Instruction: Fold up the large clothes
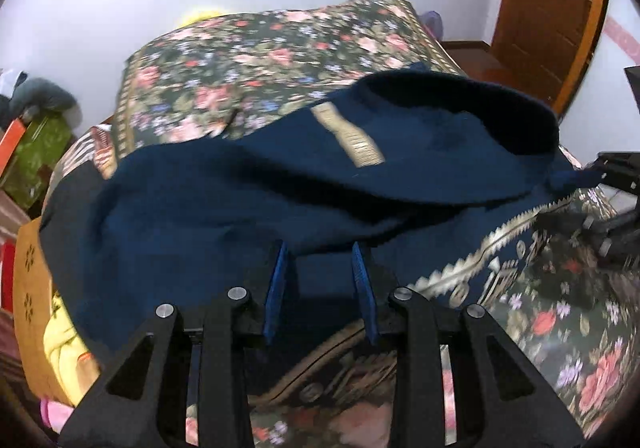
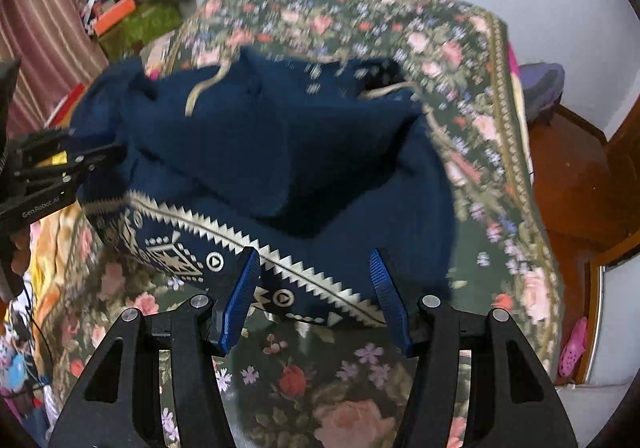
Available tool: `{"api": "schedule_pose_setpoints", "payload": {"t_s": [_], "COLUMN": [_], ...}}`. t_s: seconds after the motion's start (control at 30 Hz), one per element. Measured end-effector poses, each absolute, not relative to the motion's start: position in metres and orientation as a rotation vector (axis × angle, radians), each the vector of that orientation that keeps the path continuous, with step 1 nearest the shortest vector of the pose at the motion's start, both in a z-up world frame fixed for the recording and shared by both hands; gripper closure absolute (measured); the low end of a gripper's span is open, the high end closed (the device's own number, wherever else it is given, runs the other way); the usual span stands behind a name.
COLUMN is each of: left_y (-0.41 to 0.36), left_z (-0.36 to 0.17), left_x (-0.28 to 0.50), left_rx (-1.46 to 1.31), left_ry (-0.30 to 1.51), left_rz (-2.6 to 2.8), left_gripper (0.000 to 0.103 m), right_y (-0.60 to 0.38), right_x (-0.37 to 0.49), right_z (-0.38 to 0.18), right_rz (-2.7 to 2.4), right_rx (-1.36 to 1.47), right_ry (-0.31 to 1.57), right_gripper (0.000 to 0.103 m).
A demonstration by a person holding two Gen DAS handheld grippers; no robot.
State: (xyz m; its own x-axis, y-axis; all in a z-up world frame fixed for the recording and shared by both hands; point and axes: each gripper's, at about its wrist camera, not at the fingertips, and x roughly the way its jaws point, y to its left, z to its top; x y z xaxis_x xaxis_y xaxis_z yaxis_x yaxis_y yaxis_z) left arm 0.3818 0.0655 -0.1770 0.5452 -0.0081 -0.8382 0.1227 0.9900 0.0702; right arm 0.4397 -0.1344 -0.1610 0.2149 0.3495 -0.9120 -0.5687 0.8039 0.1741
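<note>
Left wrist: navy garment [image 1: 208, 207] lay bunched on floral bedspread [image 1: 248, 59], fabric clamped in my left gripper [image 1: 320, 260]. My right gripper [image 2: 316, 264] clamped patterned hem [image 2: 280, 244]. Far folds blurred.

Navy garment [image 2: 280, 151] on floral bed [image 2: 360, 388]

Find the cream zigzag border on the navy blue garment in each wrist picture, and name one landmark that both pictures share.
Left wrist view: the cream zigzag border runs diagonally at lower right, on the navy blue garment.
Right wrist view: the border crosses the lower centre, between the blue tong tips.
Shared landmark: the dark floral bedspread under the garment.
</note>
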Motion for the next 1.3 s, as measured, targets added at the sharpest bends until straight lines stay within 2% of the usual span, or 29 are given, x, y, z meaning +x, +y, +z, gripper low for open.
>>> {"api": "schedule_pose_setpoints", "payload": {"t_s": [0.1, 0.27, 0.5, 0.83, 1.0, 1.3], "left_y": [0.057, 0.069, 0.103, 0.112, 0.116, 0.159], "left_z": [-0.182, -0.177, -0.163, -0.171, -0.172, -0.175], "left_x": [0.403, 0.456, 0.477, 0.404, 0.364, 0.298], "left_rx": [0.105, 0.023, -0.061, -0.042, -0.049, -0.240], "left_ry": [0.997, 0.966, 0.893, 0.916, 0.922, 0.924], "left_rz": [-0.074, -0.014, 0.102, 0.120, 0.142, 0.228], "left_gripper": [0.070, 0.070, 0.070, 0.051, 0.048, 0.046], "right_y": [-0.112, -0.082, -0.104, -0.106, -0.111, -0.130], "right_x": [0.446, 0.484, 0.542, 0.487, 0.458, 0.428], "right_z": [-0.167, -0.150, -0.141, -0.155, -0.167, -0.156], "right_rz": [0.674, 0.602, 0.492, 0.591, 0.566, 0.569], "right_rx": [-0.254, -0.335, -0.032, -0.062, -0.182, -0.133], "right_ry": [1.172, 1.002, 1.042, 1.127, 1.150, 1.187], "right_gripper": [0.050, 0.050, 0.050, 0.050, 0.050, 0.050]}}
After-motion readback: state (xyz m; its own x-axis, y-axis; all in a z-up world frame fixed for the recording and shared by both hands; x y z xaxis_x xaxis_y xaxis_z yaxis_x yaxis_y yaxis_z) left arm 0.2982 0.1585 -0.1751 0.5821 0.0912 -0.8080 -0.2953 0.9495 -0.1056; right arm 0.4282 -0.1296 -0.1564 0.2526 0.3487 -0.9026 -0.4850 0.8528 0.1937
